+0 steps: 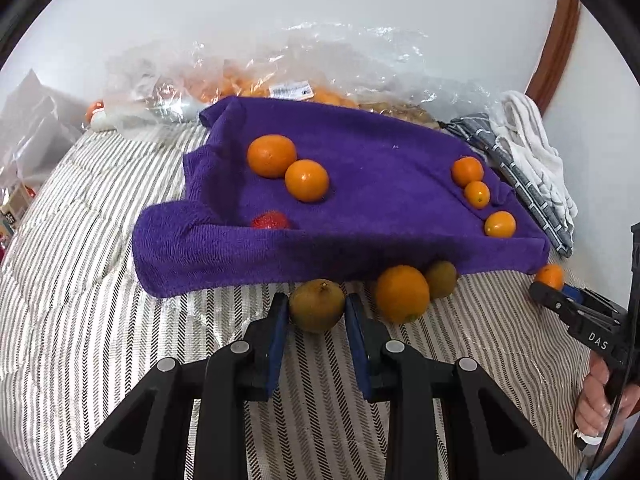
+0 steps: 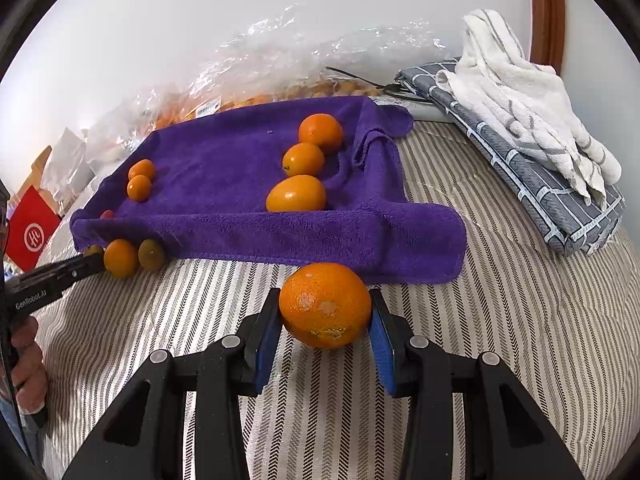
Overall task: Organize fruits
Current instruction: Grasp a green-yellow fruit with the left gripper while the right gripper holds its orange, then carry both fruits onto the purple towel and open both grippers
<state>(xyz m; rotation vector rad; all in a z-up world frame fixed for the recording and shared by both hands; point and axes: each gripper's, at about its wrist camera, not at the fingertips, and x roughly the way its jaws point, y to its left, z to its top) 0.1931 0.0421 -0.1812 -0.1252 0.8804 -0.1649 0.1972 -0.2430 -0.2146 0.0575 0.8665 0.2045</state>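
Two grippers each hold a fruit just in front of the purple towel (image 1: 360, 200) on the striped bed (image 1: 80, 320). Left gripper (image 1: 316, 312) fingers are clamped on a greenish fruit (image 1: 317, 305); right gripper (image 2: 325, 312) fingers pinch a large orange (image 2: 325, 305) between their blue pads.

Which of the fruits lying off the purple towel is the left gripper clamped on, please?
The greenish-brown fruit between the left gripper pads; the orange one beside it lies free.

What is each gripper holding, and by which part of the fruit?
The left gripper holds a greenish-brown fruit by its two sides. The right gripper holds an orange, also by its sides.
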